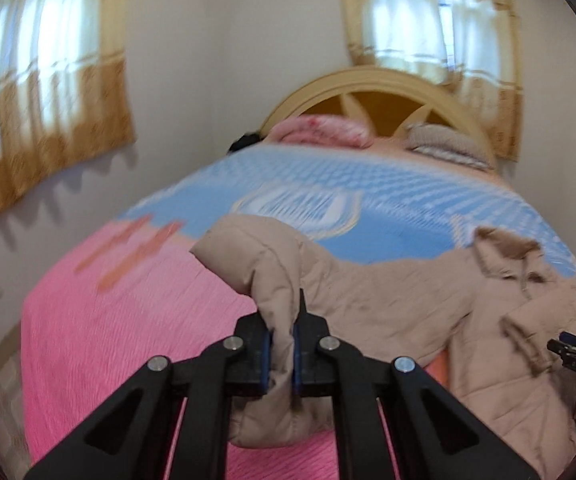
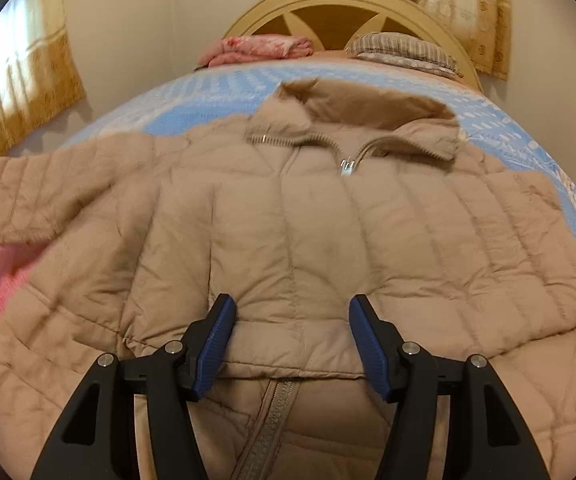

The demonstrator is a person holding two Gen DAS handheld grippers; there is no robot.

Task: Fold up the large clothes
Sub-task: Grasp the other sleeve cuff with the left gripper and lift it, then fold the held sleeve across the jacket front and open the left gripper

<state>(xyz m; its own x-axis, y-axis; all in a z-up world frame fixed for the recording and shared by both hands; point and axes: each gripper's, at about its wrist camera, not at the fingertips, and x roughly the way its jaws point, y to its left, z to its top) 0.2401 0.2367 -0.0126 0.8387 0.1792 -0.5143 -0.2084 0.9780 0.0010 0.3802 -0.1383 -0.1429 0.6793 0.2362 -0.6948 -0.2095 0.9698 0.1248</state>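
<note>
A beige quilted puffer jacket (image 2: 288, 220) is spread on a bed, face up, with its collar (image 2: 352, 120) turned toward the headboard (image 2: 328, 4). The front zipper (image 2: 346, 168) is seen closed at the chest, and the zipper pull is lying just below the collar. In the right wrist view, the lower part of the jacket seems to be folded up over the chest, so that a hem edge runs across between the fingers, but this cannot be told with certainty.

The left gripper (image 1: 281, 344) is closed on the cuff end of one sleeve (image 1: 272, 280). The beige fabric is pinched between the two blue pads (image 1: 265, 356), and the sleeve end is bunched up and lifted a little above the pink part of the bedspread (image 1: 128, 320). The rest of this sleeve is stretched toward the jacket body on the right side of that view.

The right gripper (image 2: 292, 340) is held over the middle of the jacket with its fingers wide apart. Nothing is gripped between the ribbed blue pads (image 2: 216, 340); whether they touch the fabric cannot be told.

The bedspread is pink near the cameras and light blue (image 1: 368, 184) further away. A folded pink blanket (image 2: 256, 50) and a striped grey pillow (image 2: 404, 54) are placed just before the headboard. Yellow curtains (image 1: 44, 92) are hung on the windows. The left wrist view is blurred.
</note>
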